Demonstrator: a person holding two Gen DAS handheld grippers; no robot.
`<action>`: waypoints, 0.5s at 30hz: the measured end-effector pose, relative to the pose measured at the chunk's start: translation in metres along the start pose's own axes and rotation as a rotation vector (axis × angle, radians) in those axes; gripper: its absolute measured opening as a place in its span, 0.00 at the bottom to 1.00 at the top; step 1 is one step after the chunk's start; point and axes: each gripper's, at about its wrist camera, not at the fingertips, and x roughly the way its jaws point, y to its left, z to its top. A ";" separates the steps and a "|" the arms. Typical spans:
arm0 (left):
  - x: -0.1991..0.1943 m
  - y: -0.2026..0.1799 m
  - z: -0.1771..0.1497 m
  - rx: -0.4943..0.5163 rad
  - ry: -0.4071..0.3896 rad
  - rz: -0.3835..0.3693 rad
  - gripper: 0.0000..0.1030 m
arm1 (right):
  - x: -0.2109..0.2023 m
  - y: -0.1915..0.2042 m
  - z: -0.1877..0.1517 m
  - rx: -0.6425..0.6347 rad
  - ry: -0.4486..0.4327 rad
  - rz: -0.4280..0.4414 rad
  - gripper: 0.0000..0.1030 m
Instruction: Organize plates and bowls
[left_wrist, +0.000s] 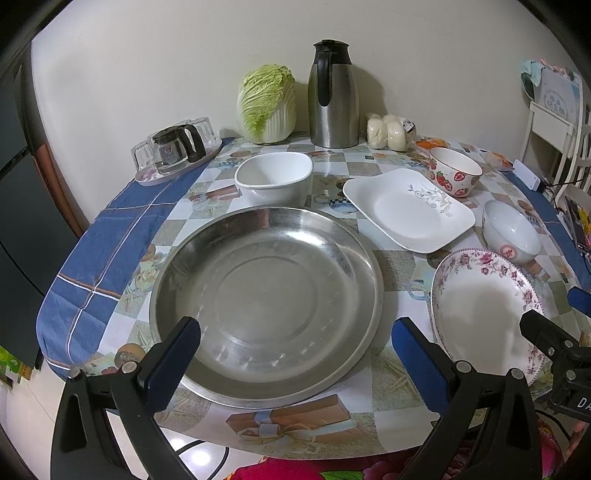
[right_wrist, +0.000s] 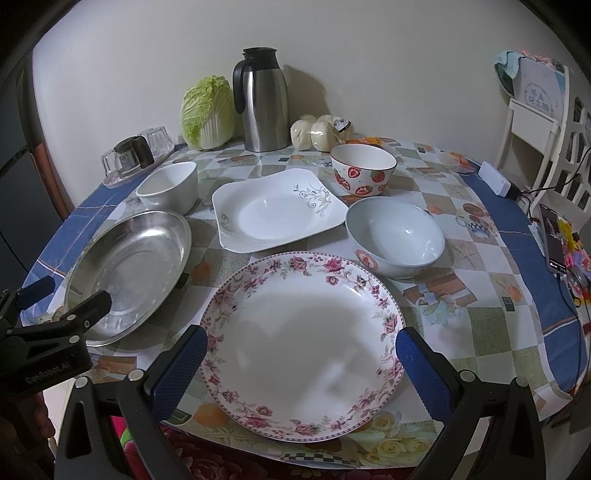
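Near edge: my way in is open; steel tray (left_wrist: 266, 302) left, flowered plate (right_wrist: 301, 347) right.
Far side: kettle (left_wrist: 334, 96), cabbage (left_wrist: 267, 103) block me.

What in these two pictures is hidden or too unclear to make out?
- Phone screen: right wrist view, too small and edge-distorted.
- Writing on the card on the white rack: blurred.
- Floral plate near rim: left wrist view, covered by the right hand-held gripper.
- Glasses: partly behind the glass pot.

Both tongs, left tongs (left_wrist: 295, 354) and right tongs (right_wrist: 301, 363), have black frames, 2 blue textured pads and silver screws.
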 end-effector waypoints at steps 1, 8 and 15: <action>0.000 0.001 0.000 -0.002 -0.001 -0.001 1.00 | 0.000 0.000 0.000 -0.001 0.001 -0.001 1.00; 0.002 0.008 0.000 -0.022 -0.001 -0.006 1.00 | 0.003 0.005 0.001 -0.012 0.004 -0.006 1.00; 0.010 0.025 0.004 -0.062 0.011 0.006 1.00 | 0.009 0.016 0.008 -0.035 0.010 -0.006 1.00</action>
